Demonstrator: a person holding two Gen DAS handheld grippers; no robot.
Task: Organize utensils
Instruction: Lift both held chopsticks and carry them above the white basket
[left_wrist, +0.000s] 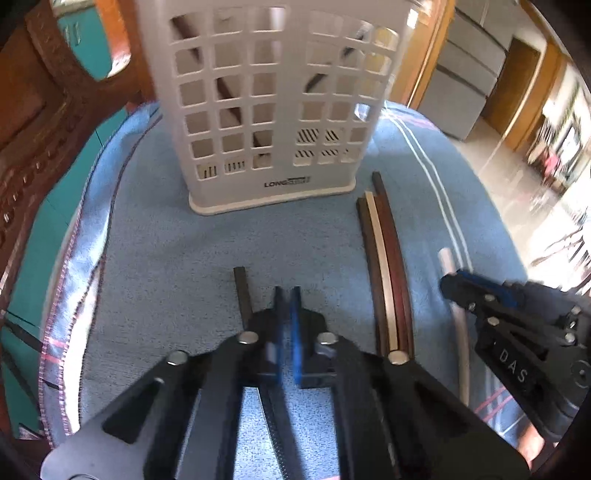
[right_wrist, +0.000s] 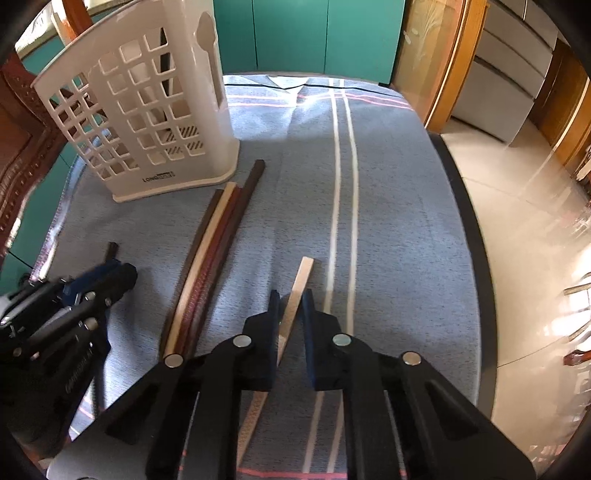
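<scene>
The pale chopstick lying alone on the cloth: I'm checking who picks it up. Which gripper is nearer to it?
Right. The right gripper straddles the pale chopstick, a finger on either side. The left gripper sits beyond the bundle of chopsticks, by a dark chopstick.

White lattice utensil holder (right_wrist: 147, 122) upright far left, four chopsticks (right_wrist: 210, 254) bundled lengthwise beside it, pale chopstick (right_wrist: 295, 295) near right, dark chopstick (left_wrist: 242, 299) near left

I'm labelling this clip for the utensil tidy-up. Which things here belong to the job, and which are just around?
Job:
- white utensil holder
- bundle of chopsticks
- pale chopstick
- dark chopstick

Just around:
- blue cloth
- carved wooden chair
- teal cabinet
</scene>
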